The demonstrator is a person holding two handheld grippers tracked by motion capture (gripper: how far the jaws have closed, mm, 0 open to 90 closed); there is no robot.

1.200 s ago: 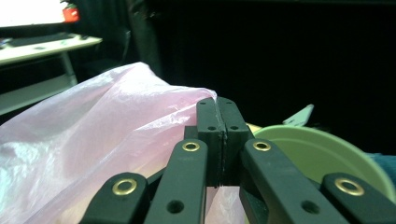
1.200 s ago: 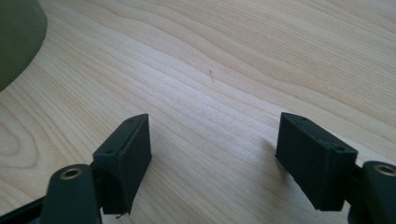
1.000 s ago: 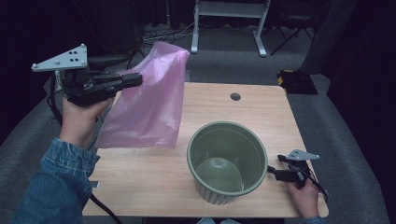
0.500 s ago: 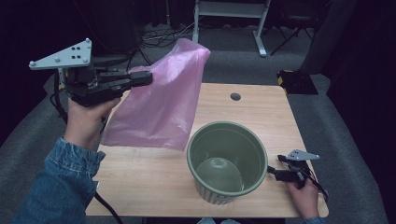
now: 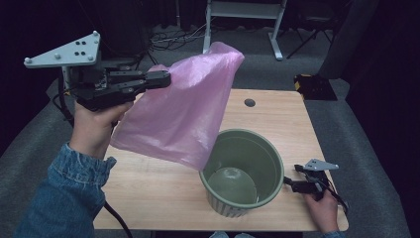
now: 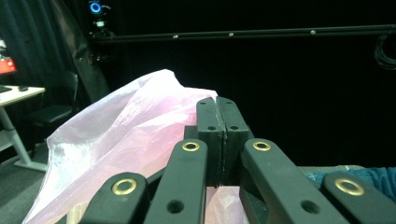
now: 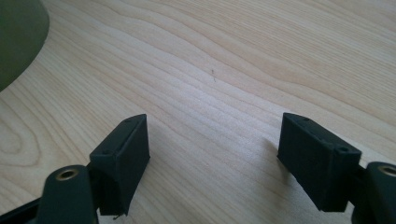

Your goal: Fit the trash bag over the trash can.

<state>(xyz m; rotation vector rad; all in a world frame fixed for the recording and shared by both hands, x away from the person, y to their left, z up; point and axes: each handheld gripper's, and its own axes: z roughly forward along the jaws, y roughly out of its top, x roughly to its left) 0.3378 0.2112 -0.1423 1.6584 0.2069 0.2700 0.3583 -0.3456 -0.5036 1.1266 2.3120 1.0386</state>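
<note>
A thin pink plastic bag (image 5: 183,114) hangs in the air over the left half of the wooden table (image 5: 148,183). My left gripper (image 5: 166,78) is shut on the bag's upper left edge and points right. In the left gripper view the jaws (image 6: 217,100) are pressed together, and the bag (image 6: 116,140) billows out to their left. The bag's lowest corner dips to the near left rim of a ribbed green pot (image 5: 225,206), which stands upright and empty. My right gripper (image 5: 289,182) rests low at the pot's right side, open, with bare wood (image 7: 210,70) between its fingers.
A round cable hole (image 5: 249,102) sits near the table's far edge. Beyond the table stand a white metal frame (image 5: 242,10) and floor cables. A dark box (image 5: 312,84) lies on the floor off the far right corner. A denim sleeve (image 5: 64,198) comes in at the bottom left.
My left hand has risen and shifted right with the bag, whose lower corner now reaches the pot's rim. The right gripper has stayed put.
</note>
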